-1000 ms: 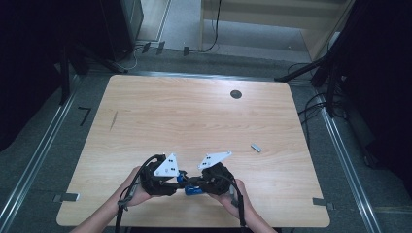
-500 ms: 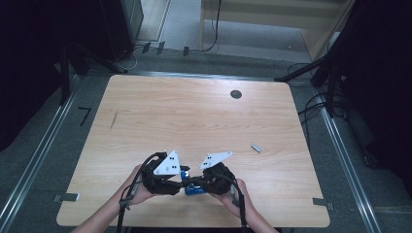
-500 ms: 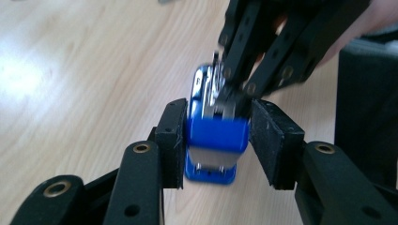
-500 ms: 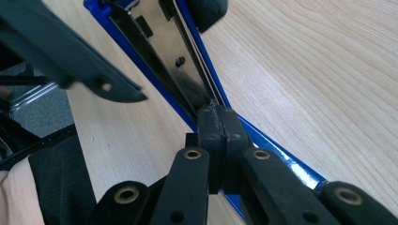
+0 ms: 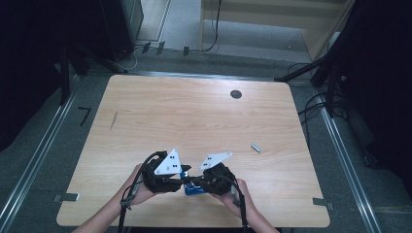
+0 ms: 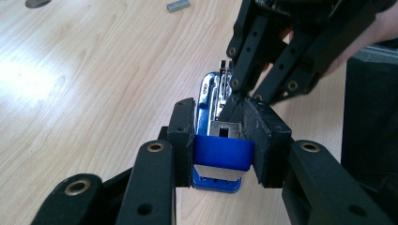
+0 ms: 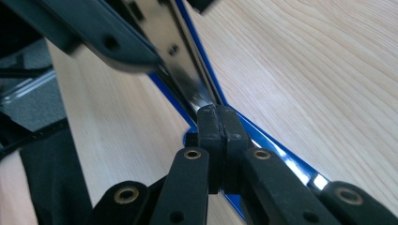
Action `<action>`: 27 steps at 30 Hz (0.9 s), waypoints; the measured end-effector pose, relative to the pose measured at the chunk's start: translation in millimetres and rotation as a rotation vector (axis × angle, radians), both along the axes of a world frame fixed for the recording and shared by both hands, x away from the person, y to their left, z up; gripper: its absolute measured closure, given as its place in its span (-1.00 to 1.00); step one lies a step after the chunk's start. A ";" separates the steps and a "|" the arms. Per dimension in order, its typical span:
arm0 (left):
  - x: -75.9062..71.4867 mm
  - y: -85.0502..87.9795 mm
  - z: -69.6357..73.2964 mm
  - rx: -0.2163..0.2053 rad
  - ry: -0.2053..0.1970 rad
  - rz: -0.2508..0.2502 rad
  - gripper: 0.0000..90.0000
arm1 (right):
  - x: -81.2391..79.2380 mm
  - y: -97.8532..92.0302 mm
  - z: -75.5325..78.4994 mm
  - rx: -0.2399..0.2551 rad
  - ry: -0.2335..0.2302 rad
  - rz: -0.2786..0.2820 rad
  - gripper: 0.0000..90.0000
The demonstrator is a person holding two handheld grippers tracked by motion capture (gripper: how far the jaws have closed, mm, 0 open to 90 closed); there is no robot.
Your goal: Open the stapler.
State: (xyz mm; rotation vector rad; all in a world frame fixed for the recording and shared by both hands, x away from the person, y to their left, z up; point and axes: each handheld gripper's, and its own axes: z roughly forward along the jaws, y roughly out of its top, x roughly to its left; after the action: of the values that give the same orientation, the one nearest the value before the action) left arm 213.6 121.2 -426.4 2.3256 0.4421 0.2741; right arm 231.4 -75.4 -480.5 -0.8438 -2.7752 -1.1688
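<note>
Here, a blue stapler [image 6: 219,154] with shiny chrome metal top, opened

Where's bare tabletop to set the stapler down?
Free: the whole far half of the table, between the round hole and the left edge. Also right of the small grey block. Crowded: near edge, where both grippers meet over the blue stapler.

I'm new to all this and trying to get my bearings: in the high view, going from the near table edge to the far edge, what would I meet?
Blue stapler held between the two tools, then the small grey metal block, then the dark round hole in the wooden table.
</note>
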 end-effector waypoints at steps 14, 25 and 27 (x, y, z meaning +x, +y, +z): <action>-0.6 7.1 -0.2 0.001 0.017 0.009 0.47 | 28.8 -47.3 4.4 -0.143 -0.055 -0.159 0.79; -1.7 10.4 -1.4 0.012 0.034 0.018 0.47 | 33.8 -62.1 5.8 -0.153 0.023 -0.120 0.74; -1.8 11.7 -1.6 0.010 0.038 0.023 0.47 | 33.5 -61.1 4.4 -0.169 0.030 -0.105 0.76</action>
State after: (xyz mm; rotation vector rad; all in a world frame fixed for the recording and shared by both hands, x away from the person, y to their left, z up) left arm 211.8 132.9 -427.9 2.3406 0.4872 0.2435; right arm 265.0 -136.5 -476.2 -1.0233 -2.8680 -0.9349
